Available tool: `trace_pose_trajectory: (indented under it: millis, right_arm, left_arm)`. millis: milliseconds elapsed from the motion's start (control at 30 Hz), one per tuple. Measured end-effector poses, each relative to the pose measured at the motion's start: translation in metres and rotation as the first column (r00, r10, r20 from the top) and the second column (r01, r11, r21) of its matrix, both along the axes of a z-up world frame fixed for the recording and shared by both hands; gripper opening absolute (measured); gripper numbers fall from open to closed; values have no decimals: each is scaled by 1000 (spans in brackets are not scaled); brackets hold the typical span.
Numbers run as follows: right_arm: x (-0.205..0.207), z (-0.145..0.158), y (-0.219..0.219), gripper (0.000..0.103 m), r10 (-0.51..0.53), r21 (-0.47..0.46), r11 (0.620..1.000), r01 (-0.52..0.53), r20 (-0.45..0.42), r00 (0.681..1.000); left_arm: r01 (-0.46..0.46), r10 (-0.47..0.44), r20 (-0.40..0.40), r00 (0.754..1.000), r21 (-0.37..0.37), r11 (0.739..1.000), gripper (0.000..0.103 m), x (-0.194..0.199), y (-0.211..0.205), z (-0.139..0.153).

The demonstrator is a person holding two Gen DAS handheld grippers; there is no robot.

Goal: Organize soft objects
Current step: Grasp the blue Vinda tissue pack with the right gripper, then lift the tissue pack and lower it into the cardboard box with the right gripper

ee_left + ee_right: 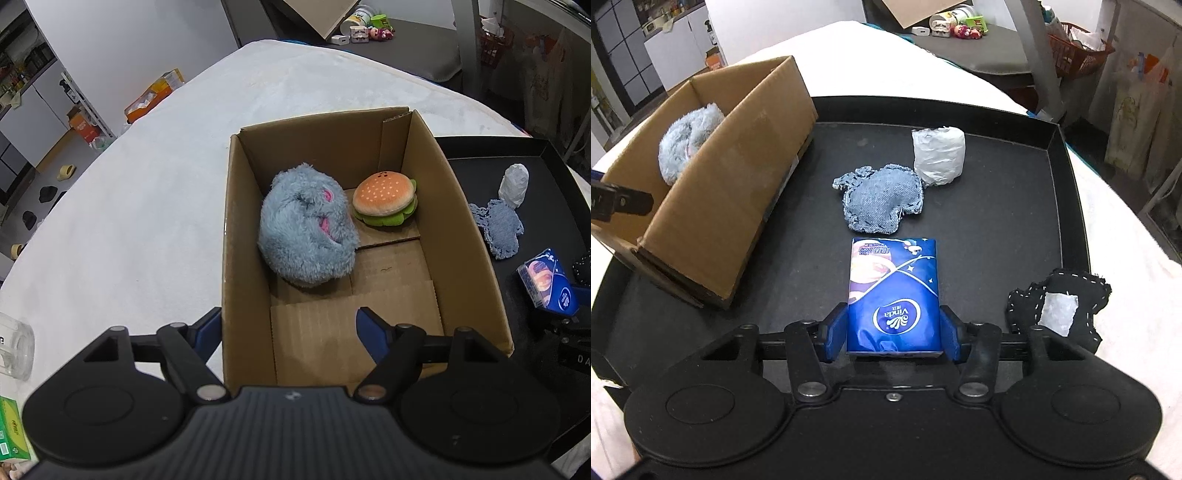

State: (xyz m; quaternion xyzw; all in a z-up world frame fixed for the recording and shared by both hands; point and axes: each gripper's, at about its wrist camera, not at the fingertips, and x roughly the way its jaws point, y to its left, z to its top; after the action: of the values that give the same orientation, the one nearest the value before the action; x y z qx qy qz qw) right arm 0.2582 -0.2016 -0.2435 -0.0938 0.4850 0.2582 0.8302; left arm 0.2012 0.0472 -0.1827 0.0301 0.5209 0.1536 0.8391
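Note:
A cardboard box (243, 221) holds a fluffy blue plush (306, 229) and a burger plush (386, 203); the box also shows in the right wrist view (738, 173). My left gripper (288, 332) is open and empty, straddling the box's near left wall. My right gripper (893, 332) is shut on a blue tissue pack (894, 291), which also shows in the left wrist view (548, 282), over the black tray (997, 206). A denim pouch (882, 199), a white wrapped roll (938, 155) and a black stitched pouch (1067, 306) lie on the tray.
The tray and box sit on a white plush-covered table (147, 184). A glass jar (14, 350) and a green box (11, 432) lie at the left near edge. A dark desk with toys (960, 29) stands behind.

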Motion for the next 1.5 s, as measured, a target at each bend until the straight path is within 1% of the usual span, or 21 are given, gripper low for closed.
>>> trace_pose_trajectory:
  millis: [200, 400, 600, 900, 1033, 1200, 1333, 1433, 1500]
  right_arm:
    - [2, 12, 1, 50, -8, 7, 1000, 8, 18, 1000]
    - [6, 33, 9, 50, 13, 18, 1000, -14, 65, 998]
    - [9, 50, 21, 50, 34, 24, 999, -36, 107, 994]
    - [8, 83, 37, 50, 55, 39, 997, -63, 181, 982]
    - [5, 97, 45, 50, 76, 44, 995, -87, 219, 973]
    - [3, 107, 59, 50, 94, 43, 993, -108, 239, 966]
    - [-1, 111, 74, 50, 124, 35, 990, -137, 247, 961]
    - [-3, 114, 85, 50, 144, 32, 987, -157, 251, 957]
    - [-4, 114, 92, 50, 157, 27, 985, -169, 251, 955]
  left_arm:
    - [0, 0, 12, 1000, -19, 1000, 76, -3, 4, 2]
    - [5, -4, 31, 1000, -37, 999, 76, -7, 7, 4]
    - [-10, 13, 51, 999, -56, 998, 76, -12, 14, 8]
    - [-18, 25, 80, 996, -91, 996, 76, -17, 25, 10]
    - [-1, 12, 99, 995, -106, 994, 76, -21, 28, 11]
    - [6, 8, 120, 993, -111, 994, 76, -24, 33, 11]
    - [1, 15, 141, 990, -116, 993, 74, -27, 41, 11]
    - [5, 16, 153, 988, -135, 991, 72, -28, 46, 10]
    - [7, 17, 161, 987, -146, 989, 67, -30, 50, 9]
